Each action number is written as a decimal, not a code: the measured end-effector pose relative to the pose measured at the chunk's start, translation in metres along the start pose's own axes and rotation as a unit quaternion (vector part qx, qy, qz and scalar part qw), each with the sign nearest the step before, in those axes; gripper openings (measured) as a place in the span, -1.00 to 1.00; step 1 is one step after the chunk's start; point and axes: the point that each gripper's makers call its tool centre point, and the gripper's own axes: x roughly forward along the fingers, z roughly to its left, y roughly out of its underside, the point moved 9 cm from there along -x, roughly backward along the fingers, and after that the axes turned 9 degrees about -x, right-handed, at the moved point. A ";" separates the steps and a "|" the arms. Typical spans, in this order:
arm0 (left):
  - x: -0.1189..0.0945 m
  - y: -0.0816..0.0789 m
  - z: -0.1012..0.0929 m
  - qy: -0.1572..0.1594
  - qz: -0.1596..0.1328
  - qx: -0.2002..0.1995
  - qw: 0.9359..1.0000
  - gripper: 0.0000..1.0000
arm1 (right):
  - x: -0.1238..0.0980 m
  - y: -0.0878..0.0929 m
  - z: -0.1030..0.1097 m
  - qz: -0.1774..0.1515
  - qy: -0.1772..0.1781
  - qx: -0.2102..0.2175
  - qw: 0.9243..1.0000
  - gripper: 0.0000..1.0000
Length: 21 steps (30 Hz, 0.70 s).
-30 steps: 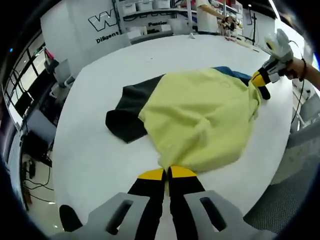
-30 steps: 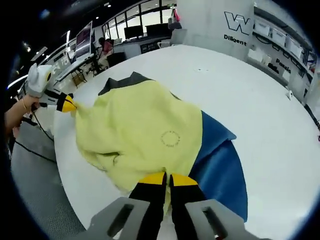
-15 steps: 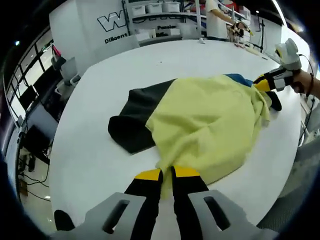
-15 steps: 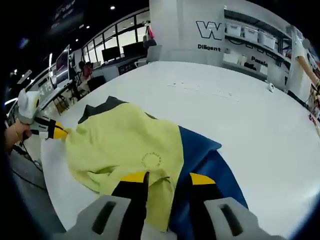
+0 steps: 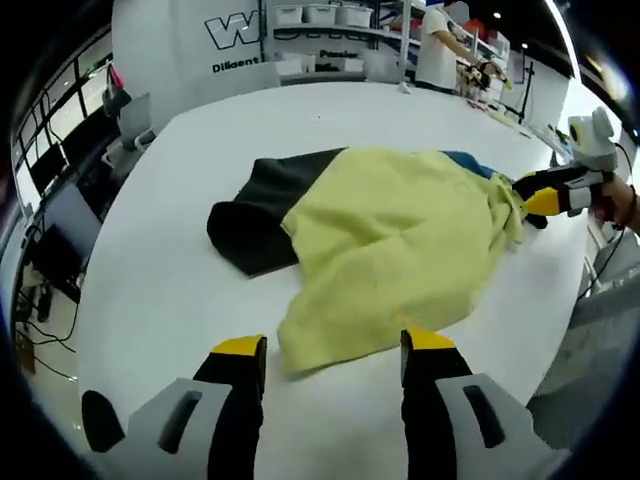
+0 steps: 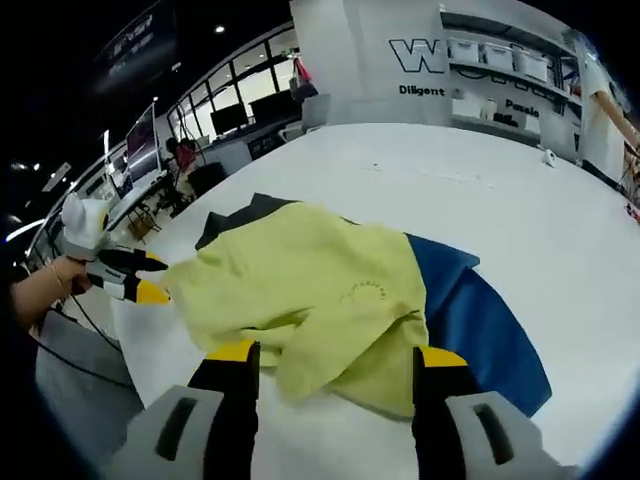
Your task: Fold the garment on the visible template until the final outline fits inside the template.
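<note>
Both the left gripper (image 5: pixel 325 352) and right gripper (image 6: pixel 330 362) are now gaping wide, empty, having dropped the pale yellow cloth garment (image 5: pixel 400 240); fold laid, centre frame.

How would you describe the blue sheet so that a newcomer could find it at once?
Start at the big white table. In its middle lies a pale yellow garment. The blue sheet lies flat under its edge; the black fabric shows at the opposite end.

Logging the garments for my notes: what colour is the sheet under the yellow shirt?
Blue sheet, clearest in the right gripper view.
</note>
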 end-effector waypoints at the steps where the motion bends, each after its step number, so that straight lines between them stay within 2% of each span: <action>1: 0.001 0.002 0.001 -0.002 0.005 -0.003 1.000 0.13 | 0.000 0.002 0.003 0.003 -0.001 0.003 1.000 0.13; 3: 0.004 0.005 0.004 -0.006 0.014 -0.006 1.000 0.13 | 0.001 0.007 0.009 0.012 -0.002 0.021 1.000 0.09; 6: 0.006 0.007 0.006 -0.009 0.023 -0.004 1.000 0.02 | 0.006 0.015 0.016 0.025 -0.011 0.034 0.999 0.00; 12: 0.010 0.004 0.013 -0.014 0.028 0.019 0.999 -0.30 | 0.014 0.020 0.020 0.031 -0.011 0.064 0.997 -0.50; 14: 0.010 0.002 0.015 -0.012 0.027 0.020 0.999 -0.36 | 0.016 0.022 0.019 0.037 -0.008 0.073 0.997 -0.56; 18: 0.011 0.002 0.015 -0.006 0.027 0.027 0.999 -0.56 | 0.017 0.022 0.018 0.041 -0.008 0.078 0.996 -0.77; 21: 0.010 0.003 0.014 -0.006 0.026 0.033 0.999 -0.72 | 0.016 0.023 0.014 0.049 -0.002 0.058 0.997 -1.00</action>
